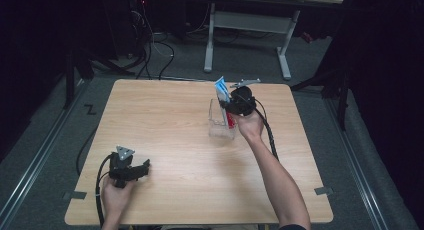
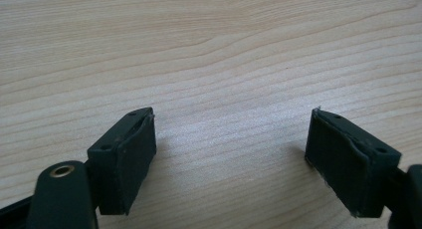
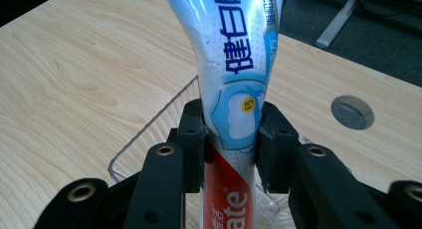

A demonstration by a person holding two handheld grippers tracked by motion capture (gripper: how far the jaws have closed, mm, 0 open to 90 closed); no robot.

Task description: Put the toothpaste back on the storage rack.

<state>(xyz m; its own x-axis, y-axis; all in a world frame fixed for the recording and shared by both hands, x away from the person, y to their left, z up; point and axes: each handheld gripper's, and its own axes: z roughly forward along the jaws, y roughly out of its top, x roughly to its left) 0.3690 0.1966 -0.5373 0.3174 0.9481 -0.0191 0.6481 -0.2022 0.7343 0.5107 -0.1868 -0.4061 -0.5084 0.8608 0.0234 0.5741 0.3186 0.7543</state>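
Room: dark, with cables on the grey floor and a white-legged desk (image 1: pixel 247 20) beyond the light wooden table (image 1: pixel 170 125).
Writing: toothpaste tube (image 3: pixel 234 89) carries blue Chinese characters, a small yellow dot mark, and white letters "ate" on its red lower part.
Tube: pale blue above, red below, bent, standing in a clear plastic holder (image 1: pixel 220 121) right of the table's middle.
Right tongs (image 3: pixel 231 139): clamped on the tube's sides.
Left tongs (image 2: pixel 231 154): jaws wide apart, holding nothing, at the table's near left.
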